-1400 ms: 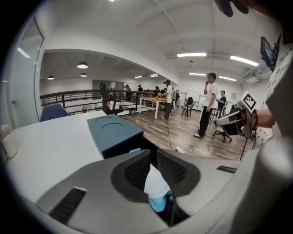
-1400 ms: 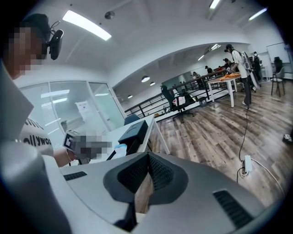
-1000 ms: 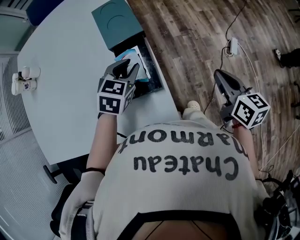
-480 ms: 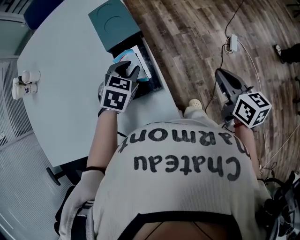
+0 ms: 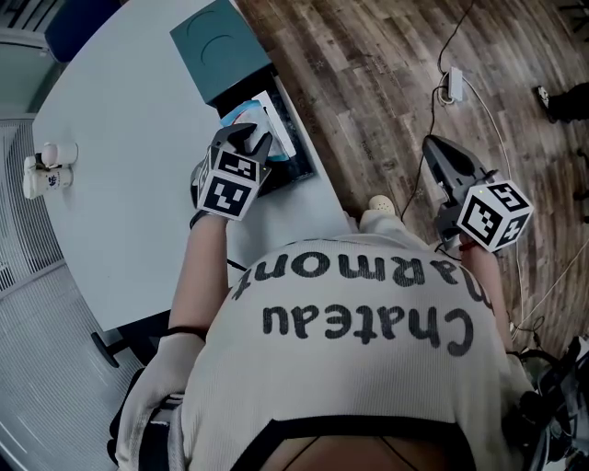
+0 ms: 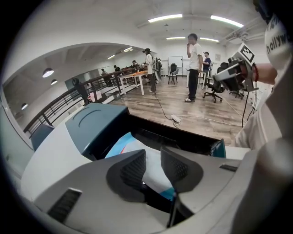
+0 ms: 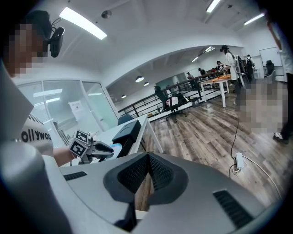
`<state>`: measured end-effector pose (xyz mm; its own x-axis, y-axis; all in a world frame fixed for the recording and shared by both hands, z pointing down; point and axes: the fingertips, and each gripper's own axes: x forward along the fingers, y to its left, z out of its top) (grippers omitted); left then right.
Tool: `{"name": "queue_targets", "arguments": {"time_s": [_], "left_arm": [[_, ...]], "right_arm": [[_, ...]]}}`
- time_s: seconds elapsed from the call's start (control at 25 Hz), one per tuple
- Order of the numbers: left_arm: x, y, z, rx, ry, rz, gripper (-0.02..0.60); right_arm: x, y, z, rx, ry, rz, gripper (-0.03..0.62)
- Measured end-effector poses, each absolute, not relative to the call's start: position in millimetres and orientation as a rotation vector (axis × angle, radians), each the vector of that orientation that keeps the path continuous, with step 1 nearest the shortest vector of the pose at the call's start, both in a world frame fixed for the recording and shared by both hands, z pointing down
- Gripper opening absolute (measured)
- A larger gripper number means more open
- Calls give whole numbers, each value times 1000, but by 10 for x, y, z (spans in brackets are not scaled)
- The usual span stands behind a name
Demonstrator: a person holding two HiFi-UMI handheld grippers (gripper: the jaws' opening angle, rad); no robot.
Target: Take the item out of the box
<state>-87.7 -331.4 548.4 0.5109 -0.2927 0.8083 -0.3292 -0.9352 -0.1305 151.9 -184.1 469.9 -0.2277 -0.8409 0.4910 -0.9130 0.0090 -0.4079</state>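
Note:
A teal box with its lid [image 5: 221, 46] swung back stands at the white table's far right edge. Its black tray [image 5: 300, 145] holds a flat blue and white item [image 5: 242, 114]. My left gripper [image 5: 245, 138] hovers over the near end of the tray, open by a narrow gap. In the left gripper view the jaws [image 6: 152, 167] frame the item [image 6: 120, 145] just below them, without touching it, with the lid [image 6: 94, 125] to the left. My right gripper [image 5: 434, 149] hangs over the wood floor beside the table. Its jaws [image 7: 148, 171] are shut on nothing.
A small white object [image 5: 46, 164] sits near the table's left edge. A power strip [image 5: 453, 85] and cables lie on the wood floor to the right. A blue chair [image 5: 78, 18] stands behind the table. People [image 6: 193, 64] stand far off in the room.
My left gripper has edged slightly forward over the box tray. The right gripper has stayed where it was.

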Motion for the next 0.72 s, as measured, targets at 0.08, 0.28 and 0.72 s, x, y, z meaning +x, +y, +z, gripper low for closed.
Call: {"name": "queue_targets", "arguments": {"time_s": [0.08, 0.28, 0.72], "left_arm": [[-856, -3334, 5478, 2691, -560, 1413, 120], [-868, -3358, 5498, 2693, -555, 1384, 103], [-820, -3393, 5511, 2698, -566, 1319, 68]], "right_arm": [[1549, -1838, 4702, 1882, -2150, 1019, -2], [1522, -1799, 4742, 1884, -2135, 1023, -2], [1491, -1818, 4767, 1881, -2144, 1018, -2]]}}
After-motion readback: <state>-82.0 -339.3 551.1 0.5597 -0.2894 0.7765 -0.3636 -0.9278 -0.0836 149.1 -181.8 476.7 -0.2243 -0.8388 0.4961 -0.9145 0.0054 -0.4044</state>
